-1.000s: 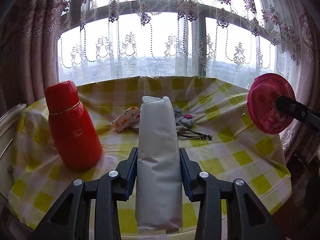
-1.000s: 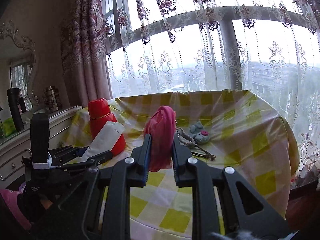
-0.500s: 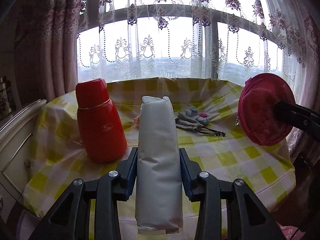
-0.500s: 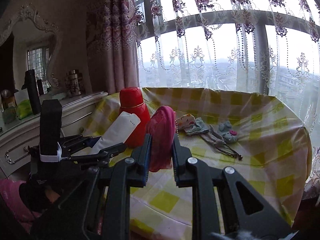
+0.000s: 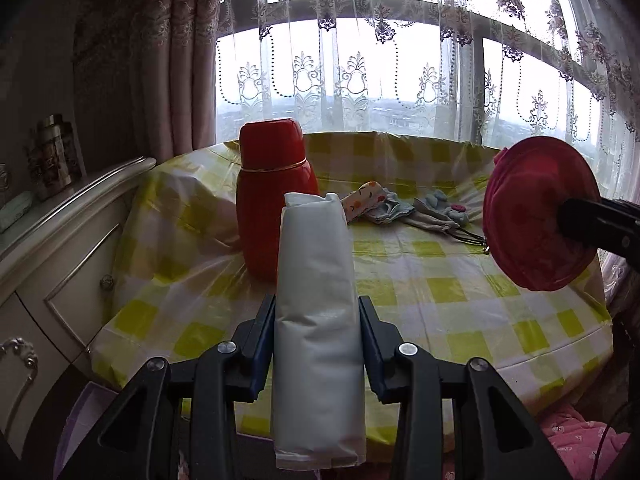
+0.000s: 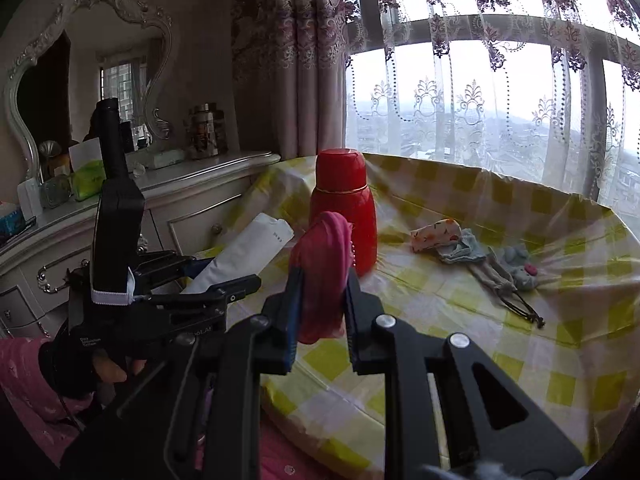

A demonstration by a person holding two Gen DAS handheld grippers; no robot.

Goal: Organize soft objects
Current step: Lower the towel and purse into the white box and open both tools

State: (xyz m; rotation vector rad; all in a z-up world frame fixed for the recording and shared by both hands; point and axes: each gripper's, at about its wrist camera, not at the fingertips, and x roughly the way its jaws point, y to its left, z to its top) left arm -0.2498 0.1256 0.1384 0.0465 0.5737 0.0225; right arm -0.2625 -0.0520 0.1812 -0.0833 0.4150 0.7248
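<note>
It was a lived-in bedroom or dressing room in a high-rise home. A cream dresser with silver trim and drawer pulls (image 6: 192, 216) stood beneath an ornate silver-framed mirror (image 6: 86, 60), its top crowded with jars and bottles. Heavy floral curtains (image 6: 288, 52) and embroidered lace sheers (image 5: 360, 60) hung over a curved window looking onto distant rooftops. A round table in a yellow-checked plastic-covered cloth (image 5: 460, 288) sat by the glass.

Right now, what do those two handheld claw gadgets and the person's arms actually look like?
Both are matte black plastic. The left gripper and right gripper have two angular fingers with silver screw heads, triangular cut-outs and blue inner pads. The left one has a tall black handle, a white strap and small white lettering. The hand wears a pink patterned sleeve.
</note>
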